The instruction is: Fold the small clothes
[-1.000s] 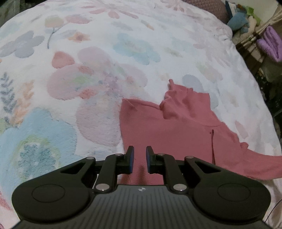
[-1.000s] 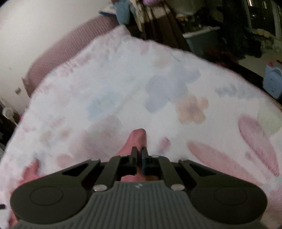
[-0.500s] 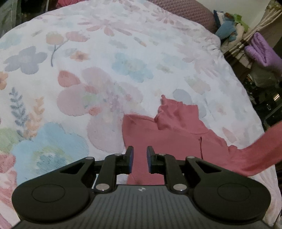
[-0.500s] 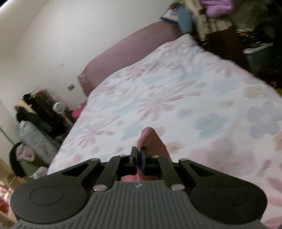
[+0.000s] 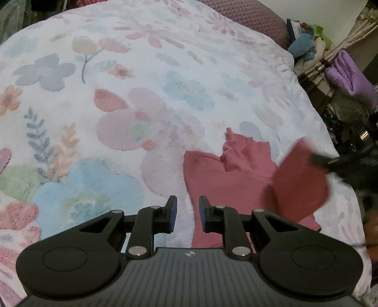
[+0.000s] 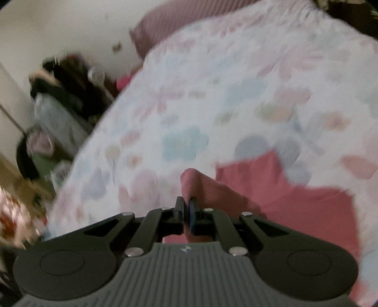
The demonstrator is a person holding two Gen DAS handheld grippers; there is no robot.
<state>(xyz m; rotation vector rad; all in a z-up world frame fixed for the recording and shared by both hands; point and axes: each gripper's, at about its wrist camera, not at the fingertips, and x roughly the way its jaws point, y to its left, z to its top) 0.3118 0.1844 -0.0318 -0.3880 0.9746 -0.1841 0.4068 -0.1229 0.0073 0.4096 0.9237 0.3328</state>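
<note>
A small pink top [image 5: 226, 179] lies on a floral blanket [image 5: 118, 94], collar pointing away. My left gripper [image 5: 187, 212] is open and empty, hovering just above the top's near left edge. My right gripper [image 6: 186, 207] is shut on the pink sleeve [image 6: 200, 184] and holds it lifted over the garment body [image 6: 307, 207]. In the left wrist view the lifted sleeve [image 5: 300, 179] arcs over the top's right side, with the right gripper [image 5: 330, 163] blurred behind it.
A mauve pillow [image 5: 248, 14] lies at the bed's far end. Stuffed toys [image 5: 304, 42] and a purple towel [image 5: 349, 73] sit past the right edge. Cluttered dark furniture [image 6: 66, 78] stands past the bed's other side in the right wrist view.
My right gripper has swung the sleeve up and inward over the top. My left gripper has stayed open while drifting slightly left of the garment's edge.
</note>
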